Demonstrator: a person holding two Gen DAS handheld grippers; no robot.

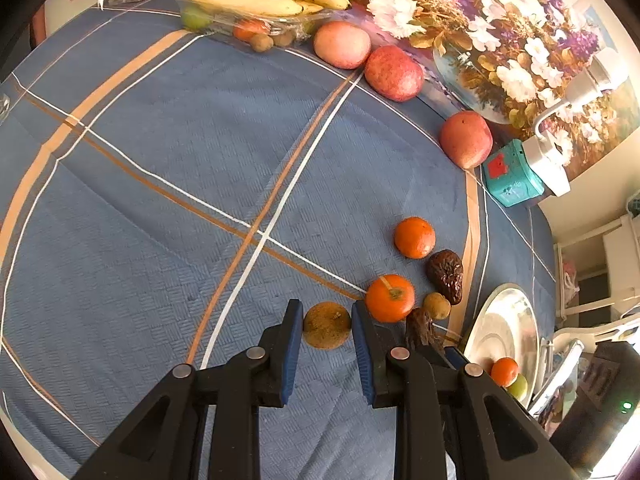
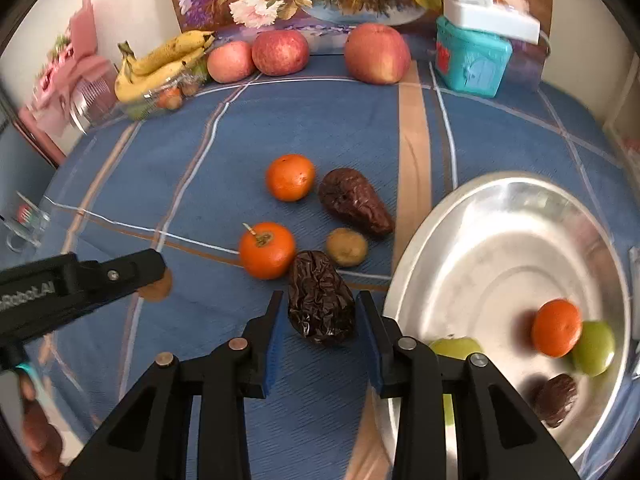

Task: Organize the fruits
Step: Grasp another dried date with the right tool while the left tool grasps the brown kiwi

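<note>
My left gripper (image 1: 327, 322) is open, its jaws on either side of a small brown round fruit (image 1: 327, 325) on the blue cloth. My right gripper (image 2: 321, 314) is open, its jaws around a dark wrinkled date (image 2: 321, 309). Next to it lie two oranges (image 2: 267, 250) (image 2: 290, 177), a second date (image 2: 354, 201) and a small brown fruit (image 2: 346, 247). The metal plate (image 2: 500, 240) on the right holds an orange (image 2: 557, 327), green fruits (image 2: 594, 348) and a dark fruit (image 2: 556, 399). The left gripper shows in the right wrist view (image 2: 158, 280).
Three apples (image 2: 377, 54) (image 2: 280, 53) (image 2: 231, 61) line the back edge. Bananas (image 2: 160, 65) rest on a clear tray of small fruits at back left. A teal toy box (image 2: 472, 60) with a white device stands back right. A flower picture leans on the wall.
</note>
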